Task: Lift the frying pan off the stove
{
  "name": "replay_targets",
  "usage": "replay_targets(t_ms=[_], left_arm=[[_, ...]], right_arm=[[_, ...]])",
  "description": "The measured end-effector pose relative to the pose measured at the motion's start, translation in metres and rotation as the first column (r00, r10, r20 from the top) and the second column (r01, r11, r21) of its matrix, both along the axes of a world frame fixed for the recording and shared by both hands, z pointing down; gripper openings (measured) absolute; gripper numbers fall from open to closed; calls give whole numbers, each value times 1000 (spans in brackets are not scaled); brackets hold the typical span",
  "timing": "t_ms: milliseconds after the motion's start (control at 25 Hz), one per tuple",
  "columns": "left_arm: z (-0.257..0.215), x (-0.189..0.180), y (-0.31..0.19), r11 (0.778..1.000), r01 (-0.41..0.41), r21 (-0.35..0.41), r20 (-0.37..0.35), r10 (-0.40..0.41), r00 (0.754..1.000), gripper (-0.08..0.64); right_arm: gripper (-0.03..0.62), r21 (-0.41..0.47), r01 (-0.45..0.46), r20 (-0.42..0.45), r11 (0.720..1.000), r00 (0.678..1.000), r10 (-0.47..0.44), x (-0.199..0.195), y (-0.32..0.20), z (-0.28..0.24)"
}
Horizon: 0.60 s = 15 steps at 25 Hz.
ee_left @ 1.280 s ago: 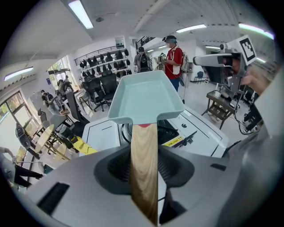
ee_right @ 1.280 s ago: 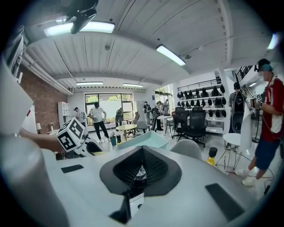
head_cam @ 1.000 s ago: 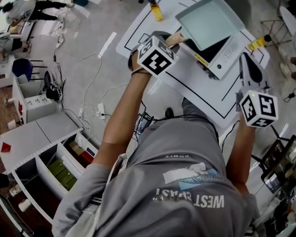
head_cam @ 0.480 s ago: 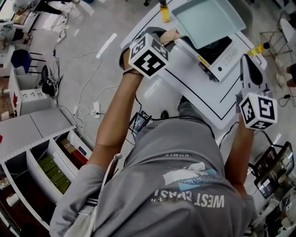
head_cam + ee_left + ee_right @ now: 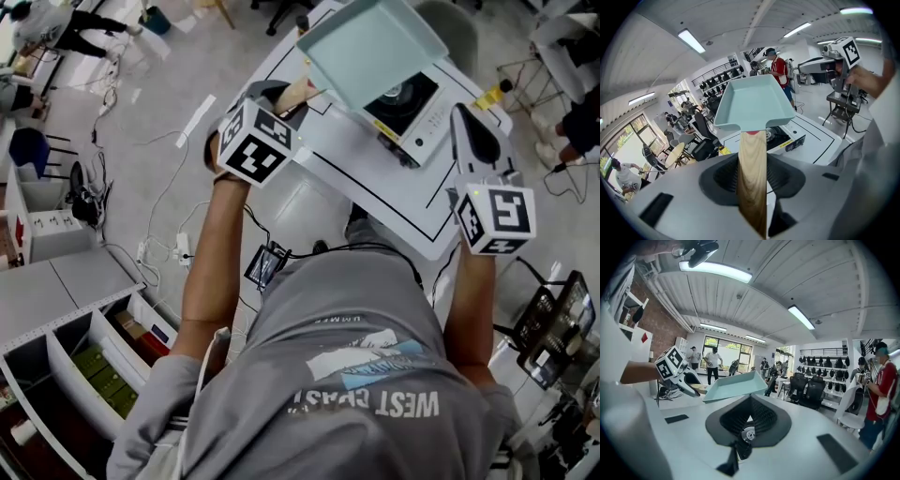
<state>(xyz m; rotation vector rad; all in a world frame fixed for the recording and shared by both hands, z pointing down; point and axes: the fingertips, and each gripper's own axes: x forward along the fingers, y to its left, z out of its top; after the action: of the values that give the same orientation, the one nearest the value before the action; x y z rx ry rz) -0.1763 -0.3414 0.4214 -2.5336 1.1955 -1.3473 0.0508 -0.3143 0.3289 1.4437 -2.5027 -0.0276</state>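
Note:
A square pale-teal frying pan (image 5: 370, 47) with a wooden handle (image 5: 295, 94) hangs in the air above the white portable stove (image 5: 427, 122), whose black burner top shows below it. My left gripper (image 5: 281, 98) is shut on the handle. In the left gripper view the handle (image 5: 752, 178) runs out between the jaws to the pan (image 5: 754, 105), with the stove (image 5: 787, 136) beneath. My right gripper (image 5: 464, 122) hovers over the table's right side, jaws together and nothing in them. The right gripper view shows the pan (image 5: 733, 385) and the left gripper (image 5: 677, 369) ahead to the left.
The stove stands on a white table (image 5: 375, 178) marked with black lines. A yellow object (image 5: 487, 97) lies at its far right. Open shelving (image 5: 84, 347) stands at lower left, with cables (image 5: 178, 248) on the floor. People and office chairs fill the background.
The left gripper has raised the pan up and away from the stove. The black burner top, earlier half covered by the pan, now shows. The right gripper has stayed beside the stove.

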Motion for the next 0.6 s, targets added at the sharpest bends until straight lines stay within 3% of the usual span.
replay_targets(t_ms=[600], left_arm=[[22,-5,13,999,-3,-43,11,3,1000,146]], right_arm=[[8,13,-19,3,1000,1000,19,2,17,-5]])
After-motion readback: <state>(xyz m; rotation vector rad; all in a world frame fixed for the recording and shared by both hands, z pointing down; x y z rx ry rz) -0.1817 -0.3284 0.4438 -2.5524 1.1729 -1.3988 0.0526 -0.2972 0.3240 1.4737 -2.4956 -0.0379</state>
